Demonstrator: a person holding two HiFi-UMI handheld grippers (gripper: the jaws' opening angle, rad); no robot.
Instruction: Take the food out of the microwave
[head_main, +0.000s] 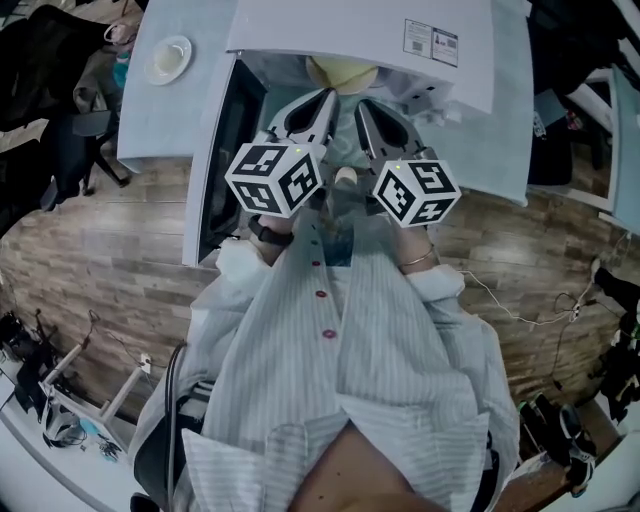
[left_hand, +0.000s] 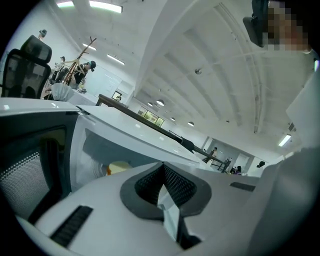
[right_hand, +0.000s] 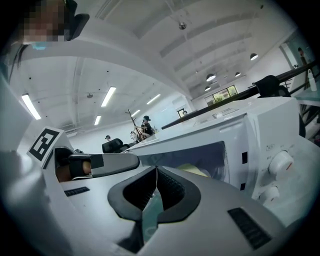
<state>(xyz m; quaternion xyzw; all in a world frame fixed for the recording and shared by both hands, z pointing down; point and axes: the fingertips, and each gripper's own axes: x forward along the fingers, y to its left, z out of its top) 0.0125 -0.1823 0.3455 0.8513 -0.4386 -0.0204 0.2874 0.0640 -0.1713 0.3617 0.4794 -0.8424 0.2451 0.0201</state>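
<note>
Left claw (left_hand: 162, 166): pads pressed together, nothing between them. Right claw (right_hand: 156, 168): same, shut tip to tip and empty.

Head view: both claws are side by side in front of the person's striped shirt (head_main: 340, 340), tips angled in toward each other and aimed at the microwave (head_main: 360, 30) opening. The tips are near the opening; can't tell whether they're past the front edge. The marker cubes (head_main: 275, 178) sit at the rear of each claw, left one next to the door side.

Food (head_main: 340, 72): a pale yellow, rounded lump, still inside the microwave, roughly mid-cavity, ahead of both claw tips and not touched by either. It shows in both gripper views too, sitting behind and above the closed tips. What it rests on isn't clear.

Microwave door (head_main: 228, 140): swung open to the left, dark inner face toward the claws. Two round knobs (right_hand: 280, 162) on the panel to the right of the cavity, one above the other. Printed label (head_main: 431, 40) on the top of the case, too small to read.

The microwave stands on a white tabletop (head_main: 150, 120). A small white saucer (head_main: 167, 58) lies on the tabletop to the left of the microwave, well apart from the claws. Wood-pattern floor (head_main: 100, 260) below.
</note>
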